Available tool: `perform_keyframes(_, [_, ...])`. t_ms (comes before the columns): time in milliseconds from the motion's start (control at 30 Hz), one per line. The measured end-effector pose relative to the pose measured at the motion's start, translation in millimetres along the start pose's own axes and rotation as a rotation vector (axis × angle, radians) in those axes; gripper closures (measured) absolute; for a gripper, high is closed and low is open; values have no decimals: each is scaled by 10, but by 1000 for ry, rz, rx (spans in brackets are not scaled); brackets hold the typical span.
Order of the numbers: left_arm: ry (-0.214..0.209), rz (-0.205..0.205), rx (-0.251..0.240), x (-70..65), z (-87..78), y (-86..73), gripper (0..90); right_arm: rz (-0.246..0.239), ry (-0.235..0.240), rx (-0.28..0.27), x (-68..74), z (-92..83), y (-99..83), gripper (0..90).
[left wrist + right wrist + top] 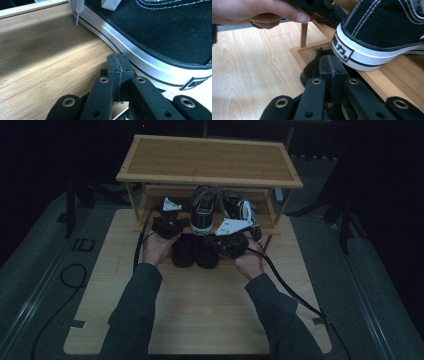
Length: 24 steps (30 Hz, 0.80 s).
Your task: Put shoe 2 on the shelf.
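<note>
From above we see a wooden shoe rack (210,159) on the table (200,310), with a black sneaker (204,210) on its middle shelf at twelve o'clock from our hands, heel toward us, toe pointing away, long axis running six to twelve. Our left gripper (170,226) sits at its nine o'clock, our right gripper (231,244) at its five o'clock. The left gripper view adds the sneaker's white sole stripe (140,57) just beside the pressed-together, empty jaws. The right gripper view shows the heel label (342,50), and jaws likewise closed on nothing.
</note>
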State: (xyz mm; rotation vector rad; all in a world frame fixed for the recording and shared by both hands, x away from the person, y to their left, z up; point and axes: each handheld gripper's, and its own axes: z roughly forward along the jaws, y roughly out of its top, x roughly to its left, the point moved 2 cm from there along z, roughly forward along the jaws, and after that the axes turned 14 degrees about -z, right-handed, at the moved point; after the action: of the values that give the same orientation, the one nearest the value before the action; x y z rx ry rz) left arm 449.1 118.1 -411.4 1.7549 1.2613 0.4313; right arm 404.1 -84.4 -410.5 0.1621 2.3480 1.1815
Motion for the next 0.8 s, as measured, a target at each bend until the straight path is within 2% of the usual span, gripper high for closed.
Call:
perform_keyframes(200, [-8,-8,1,8,0,3,900,-24,8,8,29,-39,-40,900])
perform_keyframes(267, [-16,-13,1,19,0,2,900,-12,12,15,10,-88,-121,900])
perform_keyframes(367, [-17,-12,2,20,0,4,900,-17,19,9,13,-138,-151,900])
perform_keyframes(533, [-17,-13,3,19,1,5,900,-43,60,30,19,-267,-210,900])
perform_keyframes(700, [-17,-8,6,25,-2,5,900,-37,69,28,-13,-350,-264,900])
perform_keyframes(800, [-18,-10,5,24,-1,6,900,-36,103,32,-20,-422,-307,900])
